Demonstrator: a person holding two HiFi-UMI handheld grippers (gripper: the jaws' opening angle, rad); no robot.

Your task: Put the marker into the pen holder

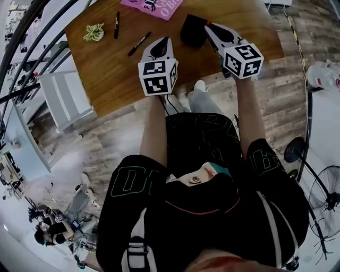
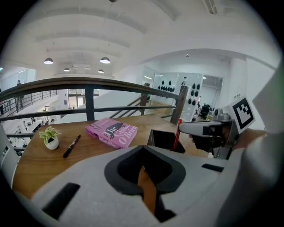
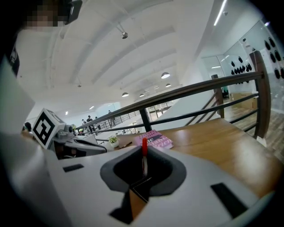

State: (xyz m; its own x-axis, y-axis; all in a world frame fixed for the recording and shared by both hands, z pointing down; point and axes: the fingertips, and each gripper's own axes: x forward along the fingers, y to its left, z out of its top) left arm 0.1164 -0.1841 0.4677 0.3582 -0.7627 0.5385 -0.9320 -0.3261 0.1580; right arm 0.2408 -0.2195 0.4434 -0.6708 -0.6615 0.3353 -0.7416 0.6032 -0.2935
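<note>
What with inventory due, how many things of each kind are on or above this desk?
Markers: 3 (black marker, second black marker, red marker held)
Pen holder: 1
Book: 1
Potted plant: 1
Total: 6

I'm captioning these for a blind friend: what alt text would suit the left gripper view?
The right tool holds a red marker upright over an open black pen holder on a wooden table. Left of the holder are a pink book, a black marker and a small potted plant, with a railing behind.
</note>
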